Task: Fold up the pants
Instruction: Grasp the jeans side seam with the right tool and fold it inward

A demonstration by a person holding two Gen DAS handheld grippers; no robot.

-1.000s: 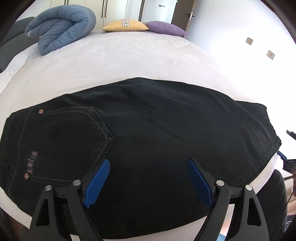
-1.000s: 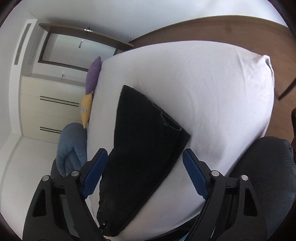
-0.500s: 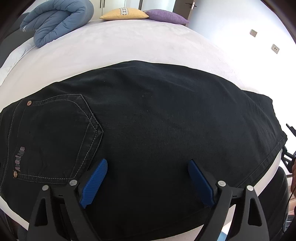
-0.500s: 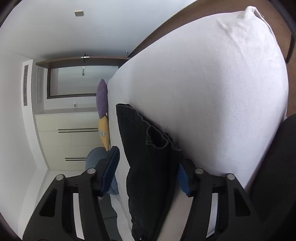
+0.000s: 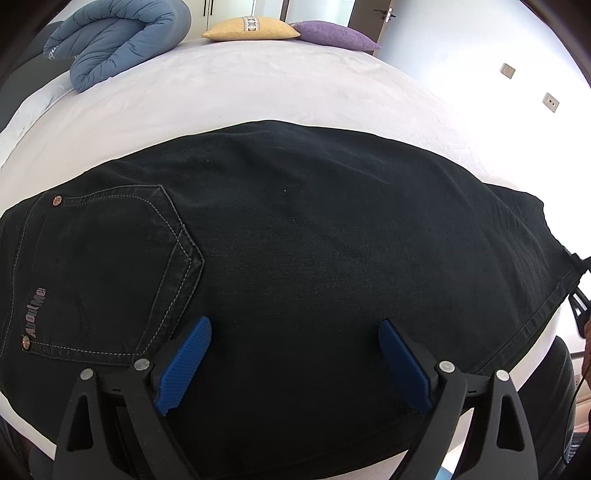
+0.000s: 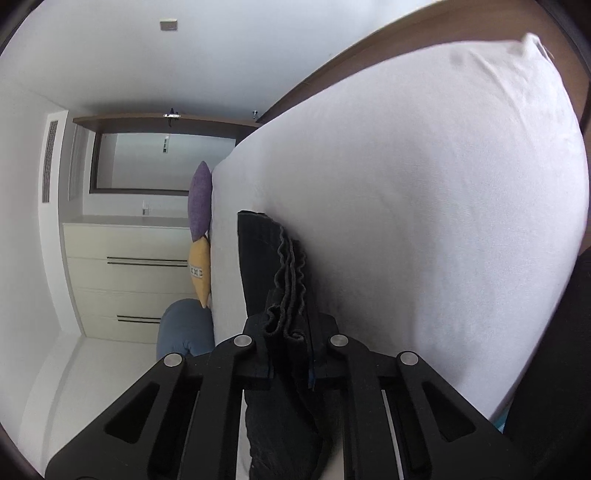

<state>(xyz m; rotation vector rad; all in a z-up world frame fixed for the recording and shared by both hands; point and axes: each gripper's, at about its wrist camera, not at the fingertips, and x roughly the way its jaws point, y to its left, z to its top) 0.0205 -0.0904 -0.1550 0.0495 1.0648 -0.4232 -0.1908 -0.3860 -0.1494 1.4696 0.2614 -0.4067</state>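
In the left wrist view, the black pants (image 5: 314,240) lie flat across the near edge of the bed (image 5: 258,92), already doubled leg over leg, with the back pocket (image 5: 107,273) toward the left side and the leg hems running off toward the right. The left gripper (image 5: 293,356) hovers just above the cloth near the bed's near edge, its blue pads (image 5: 184,365) spread wide and holding nothing. A rolled blue duvet (image 5: 118,40) sits at the far left corner of the bed, and a yellow cushion (image 5: 251,28) and a purple cushion (image 5: 336,35) lie along the far edge.

In the right wrist view, the camera looks along the bed's edge. The right gripper (image 6: 290,360) is closed tight on the stacked hem end of the pants (image 6: 286,273), the wavy layered hems bunched between its fingers. The white sheet (image 6: 424,203) fills the right of the view.

The step in hand appears to be the lengthwise fold: the hem end is gripped and ready to be carried toward the waistband. The next move likely calls for the left gripper to pin or hold the cloth near mid-leg while the right one lifts the hems and carries them over toward the pocket end, keeping the layers aligned.
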